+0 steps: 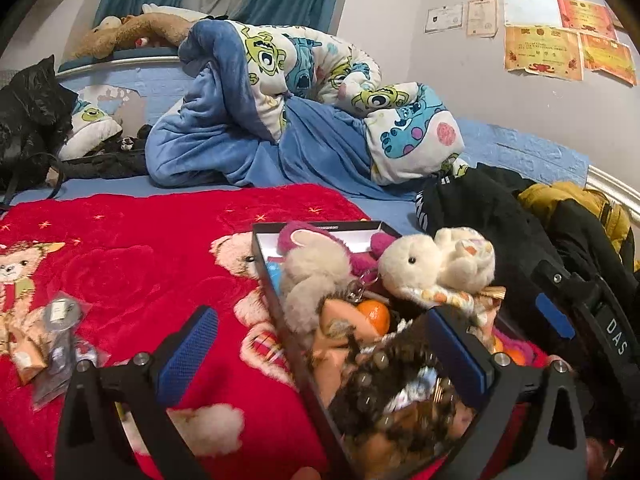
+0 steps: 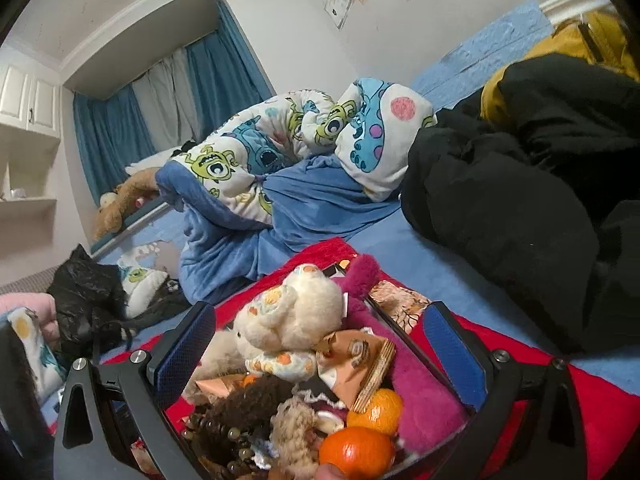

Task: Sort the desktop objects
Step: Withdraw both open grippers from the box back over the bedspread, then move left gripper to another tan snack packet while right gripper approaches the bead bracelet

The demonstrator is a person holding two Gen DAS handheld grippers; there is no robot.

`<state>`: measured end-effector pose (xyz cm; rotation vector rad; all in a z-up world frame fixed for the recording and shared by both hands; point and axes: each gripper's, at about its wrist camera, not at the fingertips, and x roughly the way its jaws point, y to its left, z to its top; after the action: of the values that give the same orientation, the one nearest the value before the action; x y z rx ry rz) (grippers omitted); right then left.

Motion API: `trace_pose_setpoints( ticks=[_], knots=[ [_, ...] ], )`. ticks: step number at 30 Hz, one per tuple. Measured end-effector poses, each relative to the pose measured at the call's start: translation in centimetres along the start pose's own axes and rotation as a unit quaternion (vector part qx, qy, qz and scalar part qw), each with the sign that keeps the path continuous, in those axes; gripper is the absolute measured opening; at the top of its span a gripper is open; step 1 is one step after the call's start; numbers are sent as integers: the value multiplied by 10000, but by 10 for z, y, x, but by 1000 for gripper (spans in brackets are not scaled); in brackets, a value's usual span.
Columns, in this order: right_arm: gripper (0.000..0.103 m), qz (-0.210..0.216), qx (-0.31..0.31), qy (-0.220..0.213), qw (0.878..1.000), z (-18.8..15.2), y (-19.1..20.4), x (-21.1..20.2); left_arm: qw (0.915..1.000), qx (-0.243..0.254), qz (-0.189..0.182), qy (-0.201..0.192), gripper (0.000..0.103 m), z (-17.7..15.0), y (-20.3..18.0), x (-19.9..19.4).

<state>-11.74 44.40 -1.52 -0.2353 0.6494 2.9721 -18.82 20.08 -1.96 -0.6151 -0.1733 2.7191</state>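
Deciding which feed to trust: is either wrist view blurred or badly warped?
Left wrist: the dark beaded item in the box is smeared by blur, the white plush sharp. Right wrist: crisper, oranges clear. Both bend straight lines and go black at the corners.

The box (image 1: 276, 276) on the red blanket (image 1: 132, 280) is heaped above its rim: a cream plush rabbit (image 1: 432, 264), a pink plush (image 2: 416, 392), a wafer packet (image 2: 360, 364), two oranges (image 2: 356, 450) and a dark beaded bundle (image 2: 240, 412) fill it, so there is no bare gap to reach down into. To the box's left the blanket lies open up to the plastic-wrapped packets (image 1: 60, 340) near the edge. On the other side a pile of black clothing (image 2: 520, 200) crowds close, and the rumpled cartoon quilt (image 1: 312, 92) blocks the far end of the bed.
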Motion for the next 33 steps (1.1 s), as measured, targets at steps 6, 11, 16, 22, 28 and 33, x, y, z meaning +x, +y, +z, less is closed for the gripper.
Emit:
trace_pose_setpoints(
  ticks=[6,11,16,22,28,33],
  knots=[
    [103,82,-342,64,9994,-15,25,-22,9998,88,186,32,103,-16,16,-37],
    [103,268,-733,189,9968,-28,54,-33,9982,102,578,113,103,-21,39,-61],
    [103,387,-1281,225,9908,-40,88,-41,9968,-158,750,224,103,-21,82,-83],
    [103,590,-1642,420,9838,-55,130,-45,9944,-75,1041,187,103,-15,123,-111],
    [103,672,-1092,844,9881,-48,172,-31,9932,-323,1087,247,103,-2,165,-131],
    [103,1042,-1124,1195,9809,-39,223,-14,9897,-448,1352,121,103,20,200,-136]
  ],
)
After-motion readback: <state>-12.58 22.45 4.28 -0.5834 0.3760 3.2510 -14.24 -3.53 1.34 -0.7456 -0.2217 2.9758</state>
